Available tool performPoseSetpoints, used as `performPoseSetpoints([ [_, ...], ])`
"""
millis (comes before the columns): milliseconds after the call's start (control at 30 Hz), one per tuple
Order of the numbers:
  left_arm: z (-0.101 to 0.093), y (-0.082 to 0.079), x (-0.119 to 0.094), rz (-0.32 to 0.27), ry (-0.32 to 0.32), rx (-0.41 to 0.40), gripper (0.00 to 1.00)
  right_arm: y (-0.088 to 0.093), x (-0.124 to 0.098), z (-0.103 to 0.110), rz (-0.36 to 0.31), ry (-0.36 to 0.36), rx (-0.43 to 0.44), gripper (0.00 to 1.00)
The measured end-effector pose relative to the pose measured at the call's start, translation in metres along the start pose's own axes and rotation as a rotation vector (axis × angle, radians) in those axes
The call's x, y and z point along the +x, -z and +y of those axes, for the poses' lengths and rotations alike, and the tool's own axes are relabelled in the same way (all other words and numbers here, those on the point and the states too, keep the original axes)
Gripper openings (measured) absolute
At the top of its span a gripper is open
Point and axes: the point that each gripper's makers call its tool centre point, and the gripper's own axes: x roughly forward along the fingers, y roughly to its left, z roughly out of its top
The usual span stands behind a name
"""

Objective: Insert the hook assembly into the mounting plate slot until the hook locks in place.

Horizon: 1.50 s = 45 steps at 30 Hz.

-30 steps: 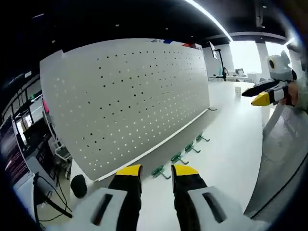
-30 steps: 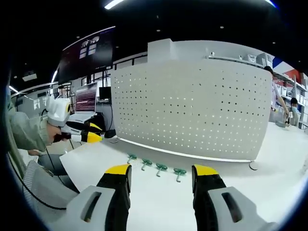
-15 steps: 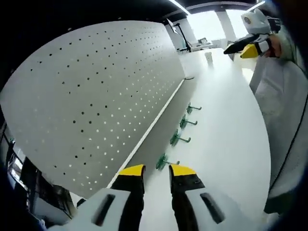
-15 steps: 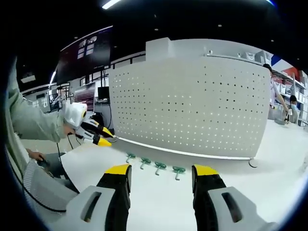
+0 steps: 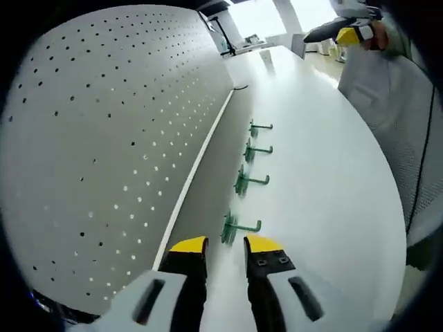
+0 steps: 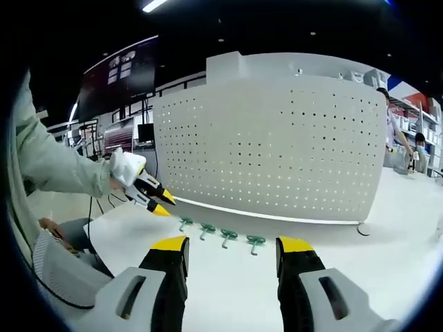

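Note:
Several green hooks lie in a row on the white table in front of the upright white pegboard [image 5: 104, 138] [image 6: 270, 152]. In the left gripper view the nearest hook [image 5: 234, 227] lies just ahead of my left gripper [image 5: 225, 245], whose jaws stand a little apart with nothing between them. The other hooks [image 5: 248, 182] run away from it along the board's foot. In the right gripper view the same row of hooks [image 6: 228, 236] lies beyond my open right gripper [image 6: 232, 247], and the left gripper [image 6: 149, 196] points down at the row's left end.
The white table [image 5: 325, 173] stretches away along the board. A person's sleeve [image 6: 48, 162] holds the left gripper. The right gripper [image 5: 339, 31] shows far off in the left gripper view. Monitors and desks [image 6: 121, 138] stand behind the board; people [image 6: 398, 145] stand at right.
My left gripper has come down and closer to the nearest green hook, now looking along the board. In the right gripper view it has moved right towards the row's left end. Hooks lie unmoved.

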Motion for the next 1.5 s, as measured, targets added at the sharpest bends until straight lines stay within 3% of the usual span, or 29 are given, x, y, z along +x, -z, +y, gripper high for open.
performPoseSetpoints([
  [433, 0.009, 0.005, 0.027, 0.052, 0.082, 0.042, 0.18, 0.005, 0.003, -0.003, 0.019, 0.006, 0.013, 0.48],
  [767, 0.001, 0.015, 0.040, 0.091, 0.159, 0.046, 0.14, 0.004, 0.000, -0.002, 0.021, 0.008, 0.033, 0.48],
  [1033, 0.005, 0.013, 0.043, 0.078, 0.168, 0.025, 0.05, 0.006, 0.000, -0.003, 0.024, 0.012, 0.045, 0.48],
  [1500, 0.004, 0.014, 0.043, 0.083, 0.149, 0.012, 0.04, 0.006, 0.000, -0.004, 0.024, 0.014, 0.049, 0.48],
])
